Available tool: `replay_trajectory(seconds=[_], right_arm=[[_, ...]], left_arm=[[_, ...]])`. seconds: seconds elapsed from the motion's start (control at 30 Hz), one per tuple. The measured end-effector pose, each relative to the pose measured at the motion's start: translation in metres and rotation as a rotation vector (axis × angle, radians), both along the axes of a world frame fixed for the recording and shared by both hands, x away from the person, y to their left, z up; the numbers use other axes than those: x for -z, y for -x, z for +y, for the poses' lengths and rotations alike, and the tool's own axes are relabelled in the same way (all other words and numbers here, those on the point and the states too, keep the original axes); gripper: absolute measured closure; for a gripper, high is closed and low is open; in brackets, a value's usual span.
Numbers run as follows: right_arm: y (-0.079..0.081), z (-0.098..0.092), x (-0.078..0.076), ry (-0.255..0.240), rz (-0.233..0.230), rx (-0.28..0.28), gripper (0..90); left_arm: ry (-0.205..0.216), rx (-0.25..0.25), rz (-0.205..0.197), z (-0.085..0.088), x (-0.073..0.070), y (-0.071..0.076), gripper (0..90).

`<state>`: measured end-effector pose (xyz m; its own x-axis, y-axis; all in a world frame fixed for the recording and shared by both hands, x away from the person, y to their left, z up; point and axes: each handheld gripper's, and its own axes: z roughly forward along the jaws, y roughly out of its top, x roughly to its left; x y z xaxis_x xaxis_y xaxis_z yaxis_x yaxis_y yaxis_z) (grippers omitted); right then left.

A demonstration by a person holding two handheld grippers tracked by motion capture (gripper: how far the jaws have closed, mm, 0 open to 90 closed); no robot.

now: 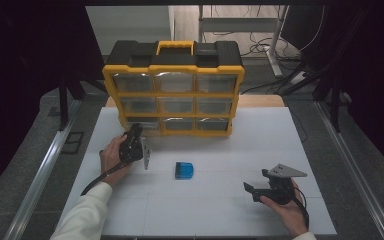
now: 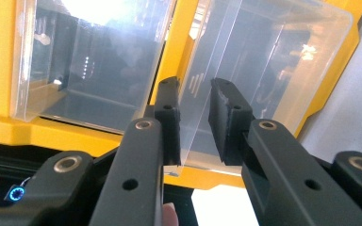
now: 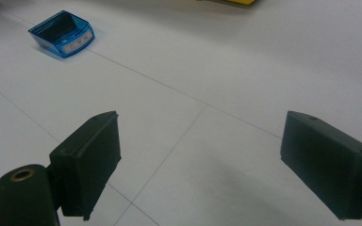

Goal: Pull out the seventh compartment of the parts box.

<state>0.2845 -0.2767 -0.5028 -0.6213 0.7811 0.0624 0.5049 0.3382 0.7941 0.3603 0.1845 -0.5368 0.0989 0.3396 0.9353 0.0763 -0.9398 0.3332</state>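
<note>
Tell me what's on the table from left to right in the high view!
left gripper → blue box → right gripper

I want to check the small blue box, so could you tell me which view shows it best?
The right gripper view: the blue box lies near, its label visible. The high view shows the box smaller on the white table.
</note>
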Motion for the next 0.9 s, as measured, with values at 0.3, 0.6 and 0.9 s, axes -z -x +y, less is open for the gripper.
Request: replay_trajectory(seconds=[0.3,0.6,0.9], right_arm=[[0.0,0.0,0.0,0.001,0.003,0.0,13.0],[0.0,0.001,0.0,0.003,0.001,0.0,13.1],[0.0,0.0,0.0,0.004,-0.001,0.0,13.0]], left_arm=[[-0.001,0.006,0.001,0.001,0.0,0.003,74.4],[0.001,0.008,0.004,0.001,-0.001,0.008,74.4],[0.0,0.012,0.005,0.001,-0.001,0.011,74.3]])
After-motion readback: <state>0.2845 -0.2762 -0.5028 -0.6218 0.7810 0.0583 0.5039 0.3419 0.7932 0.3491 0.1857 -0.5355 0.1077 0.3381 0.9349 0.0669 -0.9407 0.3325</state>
